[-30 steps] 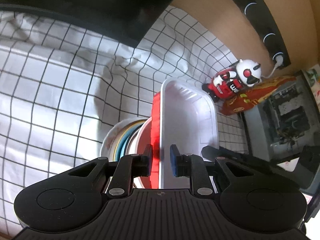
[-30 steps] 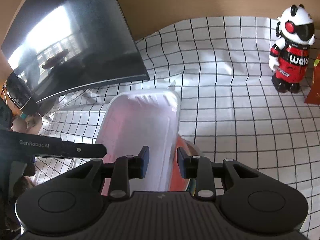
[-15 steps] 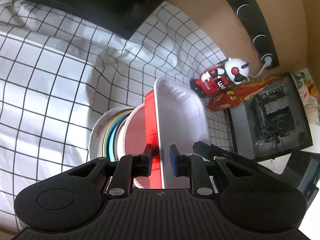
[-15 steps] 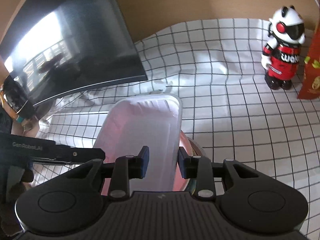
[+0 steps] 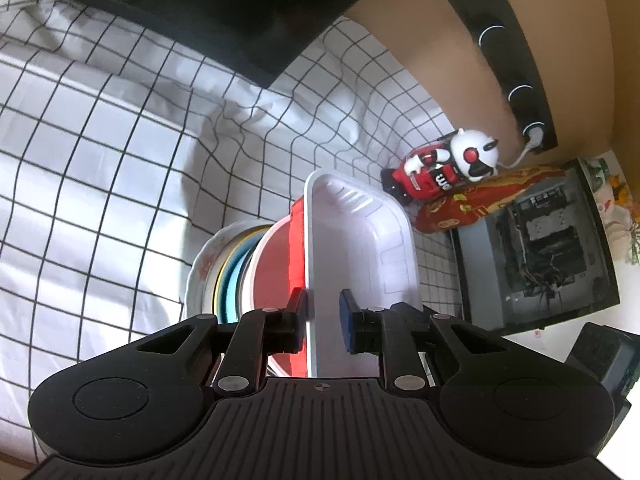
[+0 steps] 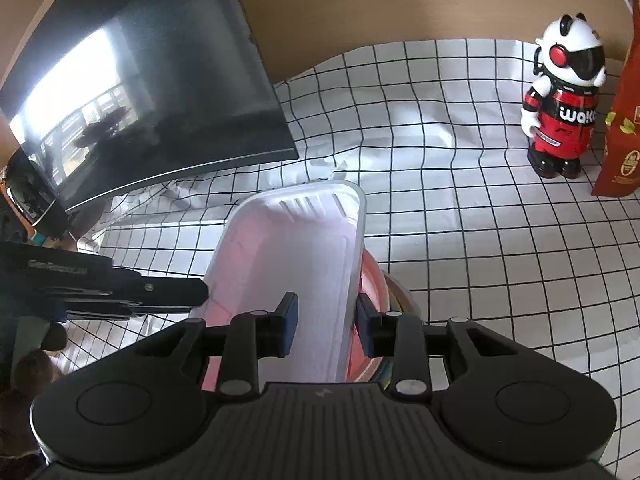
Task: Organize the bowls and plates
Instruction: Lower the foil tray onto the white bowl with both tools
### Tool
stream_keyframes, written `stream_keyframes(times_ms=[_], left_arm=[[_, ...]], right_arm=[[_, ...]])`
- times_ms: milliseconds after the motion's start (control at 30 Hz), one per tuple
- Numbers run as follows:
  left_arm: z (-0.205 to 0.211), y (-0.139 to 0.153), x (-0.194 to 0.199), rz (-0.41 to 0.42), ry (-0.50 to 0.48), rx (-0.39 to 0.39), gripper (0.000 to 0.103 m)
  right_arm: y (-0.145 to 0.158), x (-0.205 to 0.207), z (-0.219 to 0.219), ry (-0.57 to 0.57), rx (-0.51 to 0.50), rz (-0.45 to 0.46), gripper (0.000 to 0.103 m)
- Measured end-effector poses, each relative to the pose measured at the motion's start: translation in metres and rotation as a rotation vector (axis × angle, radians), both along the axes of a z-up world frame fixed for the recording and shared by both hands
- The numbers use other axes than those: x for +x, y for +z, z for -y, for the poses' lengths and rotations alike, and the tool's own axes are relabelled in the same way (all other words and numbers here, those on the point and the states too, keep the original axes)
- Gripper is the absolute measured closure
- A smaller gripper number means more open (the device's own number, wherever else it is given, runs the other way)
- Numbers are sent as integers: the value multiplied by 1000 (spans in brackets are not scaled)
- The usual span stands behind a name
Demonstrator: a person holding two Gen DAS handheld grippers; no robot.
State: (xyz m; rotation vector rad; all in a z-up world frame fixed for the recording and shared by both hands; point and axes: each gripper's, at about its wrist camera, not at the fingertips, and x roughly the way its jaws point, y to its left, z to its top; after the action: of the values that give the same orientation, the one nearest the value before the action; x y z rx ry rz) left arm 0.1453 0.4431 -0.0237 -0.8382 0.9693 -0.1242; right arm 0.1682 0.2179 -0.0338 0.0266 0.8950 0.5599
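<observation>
A white rectangular plastic container (image 5: 360, 248) sits on top of a stack: a red bowl (image 5: 276, 256), blue and yellow plates (image 5: 230, 276), and a white floral plate (image 5: 202, 264) at the bottom. My left gripper (image 5: 323, 314) straddles the container's left rim with a gap between the pads. My right gripper (image 6: 326, 322) straddles its right rim (image 6: 356, 264), jaws apart. The left gripper's finger (image 6: 160, 292) shows in the right wrist view. The container's near end is hidden behind both gripper bodies.
The stack stands on a black-grid white cloth (image 5: 100, 184). A dark monitor (image 6: 140, 92) stands at the back left. A red and white robot toy (image 6: 560, 100) and a red snack bag (image 6: 624, 120) stand at the back right. An open computer case (image 5: 536, 248) lies beside them.
Both wrist views have shifted slightly, with the container and stack staying between the fingers. The right gripper's jaws stand a little wider than one second ago.
</observation>
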Motion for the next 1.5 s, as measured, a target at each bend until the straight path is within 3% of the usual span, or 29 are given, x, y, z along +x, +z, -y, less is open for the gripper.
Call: stream_keyframes(times_ms=[667, 967, 1500], left_arm=[[-2, 6, -8, 13, 9, 5, 83], [4, -5, 2, 3, 4, -6, 83], [-4, 11, -5, 44, 27, 33, 83]], right_arm=[[3, -5, 1, 11, 12, -6, 72], [-2, -3, 4, -4, -2, -13, 71], [4, -7, 9, -9, 18, -1, 72]])
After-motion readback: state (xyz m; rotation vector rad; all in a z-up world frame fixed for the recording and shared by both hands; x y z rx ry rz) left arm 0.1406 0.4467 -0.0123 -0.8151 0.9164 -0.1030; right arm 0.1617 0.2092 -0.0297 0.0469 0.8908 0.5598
